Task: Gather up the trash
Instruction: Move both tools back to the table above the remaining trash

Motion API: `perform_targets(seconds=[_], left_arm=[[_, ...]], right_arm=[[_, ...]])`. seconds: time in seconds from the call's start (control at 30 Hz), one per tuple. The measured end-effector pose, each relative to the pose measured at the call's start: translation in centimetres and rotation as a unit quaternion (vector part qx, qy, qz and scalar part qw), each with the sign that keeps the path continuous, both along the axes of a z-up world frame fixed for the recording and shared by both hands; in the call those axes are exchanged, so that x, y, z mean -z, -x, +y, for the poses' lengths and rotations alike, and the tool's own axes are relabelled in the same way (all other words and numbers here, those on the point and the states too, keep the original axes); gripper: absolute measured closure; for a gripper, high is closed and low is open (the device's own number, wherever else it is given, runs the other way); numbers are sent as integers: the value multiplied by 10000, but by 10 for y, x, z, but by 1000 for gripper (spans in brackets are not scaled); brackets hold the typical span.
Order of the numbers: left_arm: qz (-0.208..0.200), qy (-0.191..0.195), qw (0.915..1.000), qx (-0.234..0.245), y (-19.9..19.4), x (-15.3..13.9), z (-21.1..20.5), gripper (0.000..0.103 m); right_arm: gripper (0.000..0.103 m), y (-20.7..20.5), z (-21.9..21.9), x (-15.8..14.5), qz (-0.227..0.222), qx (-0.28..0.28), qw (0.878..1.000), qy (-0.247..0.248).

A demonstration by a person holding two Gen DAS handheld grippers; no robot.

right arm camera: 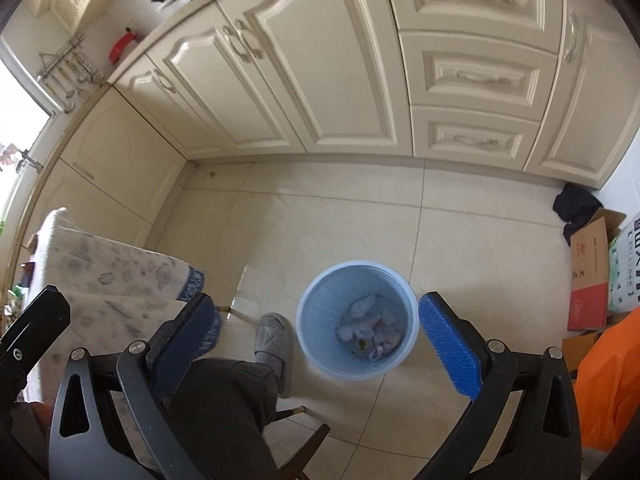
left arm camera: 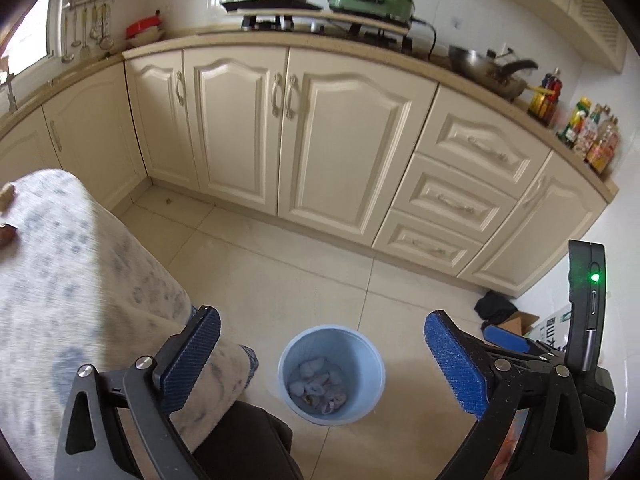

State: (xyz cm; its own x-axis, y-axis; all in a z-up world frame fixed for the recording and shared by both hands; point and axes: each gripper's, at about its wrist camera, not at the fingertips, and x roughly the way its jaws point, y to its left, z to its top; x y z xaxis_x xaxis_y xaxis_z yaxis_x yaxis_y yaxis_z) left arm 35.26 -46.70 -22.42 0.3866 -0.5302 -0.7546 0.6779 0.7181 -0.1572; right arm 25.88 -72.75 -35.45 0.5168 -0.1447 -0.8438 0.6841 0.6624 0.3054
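On the tiled floor, directly below and ahead of both hand-held grippers, stood the round, ribbed pale-blue plastic bin [right arm camera: 356,320], upright, with crumpled white tissues [right arm camera: 370,330] at its bottom. The left hand-held gripper [left arm camera: 320,360] and the right hand-held gripper [right arm camera: 316,340] both gaped wide and empty, their blue textured pads framing the bin's mouth. Neither looked clearly nearer.
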Motion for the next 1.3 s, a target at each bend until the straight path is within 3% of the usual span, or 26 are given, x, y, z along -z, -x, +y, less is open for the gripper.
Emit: perform_targets(seconds=[0.4, 0.73, 1.07, 1.3], left_arm=[[-938, 586, 9915, -678, 67, -103, 172, 1], [-1592, 784, 9714, -1578, 150, -157, 314, 1], [-2091, 807, 9423, -2488, 248, -191, 424, 1], [-2233, 802, 9254, -2955, 287, -202, 457, 1]], right_arm=[[0, -21, 107, -133, -1068, -678, 9883, 850], [0, -43, 228, -212, -1814, -1623, 9589, 1457], [0, -52, 339, -255, -2404, -2366, 9224, 1883], [0, -58, 389, -270, -2635, -2817, 9009, 1990]])
